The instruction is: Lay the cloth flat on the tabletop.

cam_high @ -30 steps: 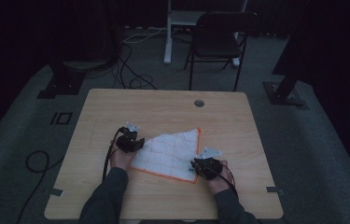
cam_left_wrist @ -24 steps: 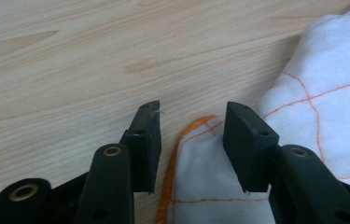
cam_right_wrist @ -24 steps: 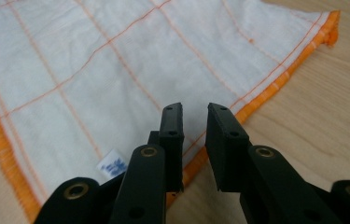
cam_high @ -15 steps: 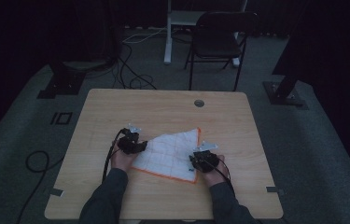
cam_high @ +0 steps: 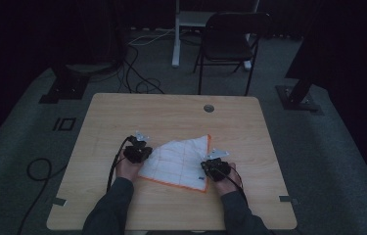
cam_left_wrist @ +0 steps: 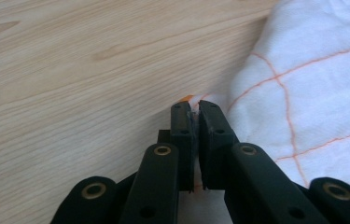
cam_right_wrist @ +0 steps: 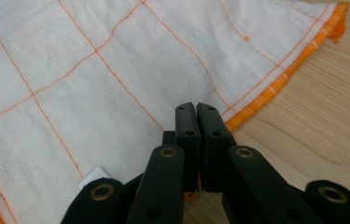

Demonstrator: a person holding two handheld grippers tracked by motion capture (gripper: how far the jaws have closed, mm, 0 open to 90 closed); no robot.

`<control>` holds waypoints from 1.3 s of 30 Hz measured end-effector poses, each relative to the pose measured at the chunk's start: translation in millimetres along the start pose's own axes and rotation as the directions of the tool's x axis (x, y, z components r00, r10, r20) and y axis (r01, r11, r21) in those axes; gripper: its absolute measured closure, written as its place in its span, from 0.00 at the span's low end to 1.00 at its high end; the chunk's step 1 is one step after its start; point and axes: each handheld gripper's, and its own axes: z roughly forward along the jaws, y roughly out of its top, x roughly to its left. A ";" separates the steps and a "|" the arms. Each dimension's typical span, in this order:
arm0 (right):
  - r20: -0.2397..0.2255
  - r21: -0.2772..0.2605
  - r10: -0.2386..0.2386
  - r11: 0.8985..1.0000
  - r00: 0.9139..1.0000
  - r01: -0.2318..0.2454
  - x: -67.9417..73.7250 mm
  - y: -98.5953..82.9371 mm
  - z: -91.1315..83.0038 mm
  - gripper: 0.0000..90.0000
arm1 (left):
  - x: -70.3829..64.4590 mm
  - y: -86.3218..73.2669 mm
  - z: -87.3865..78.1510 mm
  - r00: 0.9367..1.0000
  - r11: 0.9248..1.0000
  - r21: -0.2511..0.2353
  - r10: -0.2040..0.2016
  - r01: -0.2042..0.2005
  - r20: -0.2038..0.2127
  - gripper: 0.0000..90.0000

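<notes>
Left gripper (cam_left_wrist: 194, 108) jaws pinch cloth (cam_left_wrist: 312, 93) corner at tips; right gripper (cam_right_wrist: 196, 108) jaws clamp hem. Thin bite, corner may slip.

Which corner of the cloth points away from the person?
The far corner of the white cloth with orange grid lines, lying free between both grippers, nearest the table's round hole.

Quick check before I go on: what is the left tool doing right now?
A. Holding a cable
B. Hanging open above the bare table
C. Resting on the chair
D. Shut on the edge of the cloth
D: in the left gripper view the left tool has its jaws closed, with the cloth's orange-trimmed edge pinched between them.
</notes>
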 end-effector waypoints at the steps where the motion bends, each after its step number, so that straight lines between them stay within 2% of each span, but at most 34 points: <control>1: 0.004 0.000 0.000 1.000 1.000 0.000 0.0 -0.6 -0.6 0.99 | 0.7 -1.0 -0.8 1.000 1.000 -0.002 -0.003 0.003 -0.005 0.97; 6: 0.016 0.004 -0.007 1.000 1.000 0.007 -1.3 -2.3 -4.9 0.99 | 3.0 -5.4 -5.8 1.000 1.000 -0.016 -0.014 0.014 -0.017 0.97; 9: 0.022 0.001 -0.006 1.000 1.000 0.006 -3.2 -3.7 -11.1 0.99 | 4.9 -9.8 -11.0 0.999 0.999 -0.036 -0.041 0.040 -0.018 0.97; 15: 0.012 0.016 -0.013 1.000 1.000 0.012 -3.2 -7.9 -14.2 0.99 | 0.3 -12.7 -11.8 0.999 0.999 -0.024 -0.039 0.038 -0.016 0.97; 18: 0.011 0.023 -0.018 1.000 1.000 0.018 -3.1 -9.2 -12.9 0.99 | -0.3 -11.4 -12.3 0.999 0.999 -0.030 -0.038 0.038 -0.019 0.90; 19: 0.009 0.028 -0.016 0.999 1.000 0.016 -2.8 -9.7 -12.3 0.99 | 0.2 -9.1 -13.9 0.999 0.998 -0.043 -0.041 0.040 -0.019 0.85; 22: 0.008 0.027 -0.016 0.999 1.000 0.016 -2.8 -9.7 -12.1 0.98 | -0.9 -3.7 -17.7 0.999 0.996 -0.072 -0.044 0.043 -0.010 0.79; 27: 0.012 0.024 -0.013 1.000 1.000 0.013 -2.8 -9.6 -11.4 0.96 | -10.1 8.4 -19.2 1.000 0.995 -0.097 -0.019 0.021 0.022 0.71; 32: 0.015 0.019 -0.006 1.000 1.000 0.006 -4.3 -10.1 -11.6 0.89 | -25.4 18.9 -14.2 0.997 0.993 -0.116 0.017 -0.009 0.070 0.66; 35: 0.007 0.020 0.003 1.000 1.000 -0.003 -5.2 -10.5 -11.9 0.87 | -34.9 23.1 -9.5 0.995 0.993 -0.112 0.044 -0.034 0.090 0.61; 36: 0.007 0.020 0.003 1.000 1.000 -0.003 -5.2 -10.5 -11.9 0.87 | -34.9 23.1 -9.5 0.995 0.993 -0.112 0.044 -0.034 0.090 0.60; 37: 0.007 0.019 0.002 1.000 1.000 -0.003 -5.0 -10.6 -11.8 0.86 | -40.5 25.7 -5.4 0.994 0.993 -0.109 0.060 -0.050 0.088 0.58; 39: 0.006 0.019 0.002 1.000 1.000 -0.002 -4.8 -10.6 -11.9 0.86 | -43.3 28.0 -0.3 0.994 0.994 -0.098 0.060 -0.051 0.095 0.55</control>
